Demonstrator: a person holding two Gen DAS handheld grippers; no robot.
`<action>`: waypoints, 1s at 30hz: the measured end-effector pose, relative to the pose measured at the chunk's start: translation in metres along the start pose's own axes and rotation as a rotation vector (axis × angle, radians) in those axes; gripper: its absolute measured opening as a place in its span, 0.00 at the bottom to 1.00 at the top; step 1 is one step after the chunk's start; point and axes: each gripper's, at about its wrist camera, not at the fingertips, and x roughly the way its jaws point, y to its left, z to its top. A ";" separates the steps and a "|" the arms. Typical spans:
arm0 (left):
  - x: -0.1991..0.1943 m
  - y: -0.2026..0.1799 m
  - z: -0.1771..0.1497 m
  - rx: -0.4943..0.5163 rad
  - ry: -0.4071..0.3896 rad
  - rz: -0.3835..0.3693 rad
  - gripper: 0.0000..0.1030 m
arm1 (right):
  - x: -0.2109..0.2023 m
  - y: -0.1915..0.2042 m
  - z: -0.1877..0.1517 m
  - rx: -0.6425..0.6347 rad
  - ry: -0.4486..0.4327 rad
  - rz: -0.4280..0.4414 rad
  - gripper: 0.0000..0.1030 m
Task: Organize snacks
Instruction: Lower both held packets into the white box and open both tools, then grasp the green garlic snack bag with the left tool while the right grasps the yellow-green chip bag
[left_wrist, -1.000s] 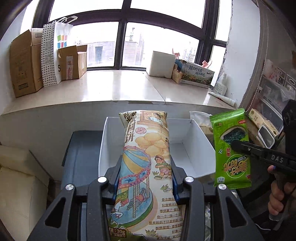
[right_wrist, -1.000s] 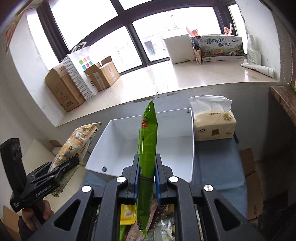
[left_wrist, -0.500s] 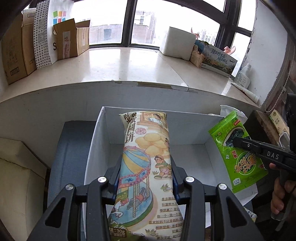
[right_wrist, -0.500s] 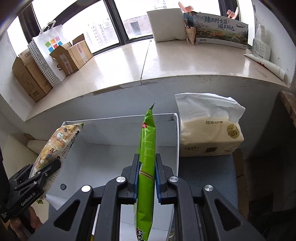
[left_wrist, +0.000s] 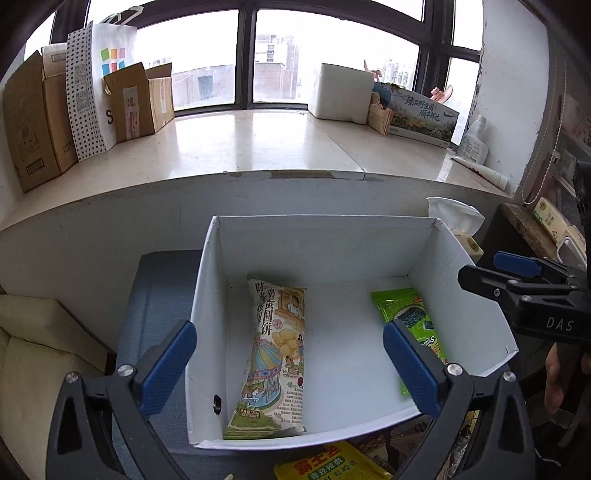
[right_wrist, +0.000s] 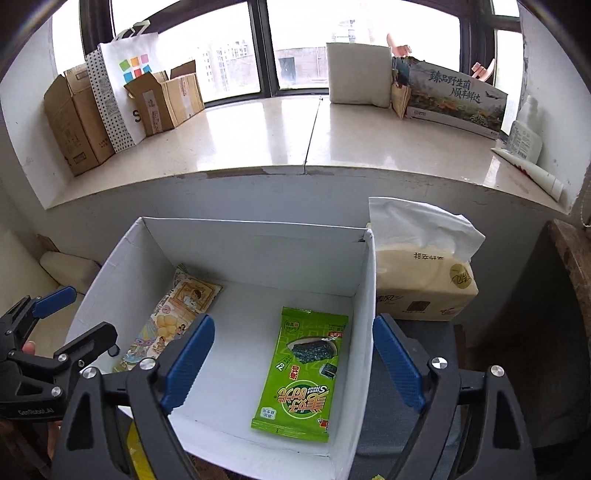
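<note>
A white open box (left_wrist: 207, 295) (right_wrist: 365, 295) stands on a blue-grey table. Inside it lie a long cream cookie pack with a carousel picture (left_wrist: 275, 358) (right_wrist: 170, 325) on the left and a green seaweed pack (left_wrist: 413, 321) (right_wrist: 304, 373) on the right. My left gripper (left_wrist: 290, 363) is open and empty above the box's near edge. My right gripper (right_wrist: 293, 362) is open and empty above the seaweed pack. Each gripper shows in the other's view, the right one (left_wrist: 517, 280) beside the box's right wall and the left one (right_wrist: 55, 332) beside its left wall.
A tissue pack (right_wrist: 421, 280) (left_wrist: 458, 225) stands right of the box. More snack packs, one yellow (left_wrist: 328, 465), lie in front of the box. A white windowsill (left_wrist: 258, 147) behind holds cardboard boxes (left_wrist: 140, 99), a paper bag and a white block.
Both grippers moved over the box and opened. The cookie pack and the seaweed pack dropped from the jaws and now lie on the box floor.
</note>
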 end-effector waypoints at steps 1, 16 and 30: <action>-0.009 -0.001 -0.001 0.002 -0.020 -0.001 1.00 | -0.011 0.000 -0.003 -0.002 -0.031 0.012 0.98; -0.151 -0.010 -0.080 0.040 -0.175 -0.063 1.00 | -0.147 0.002 -0.112 -0.031 -0.206 0.132 1.00; -0.173 0.007 -0.195 -0.089 -0.109 -0.099 1.00 | -0.124 -0.048 -0.220 -0.019 -0.034 0.018 1.00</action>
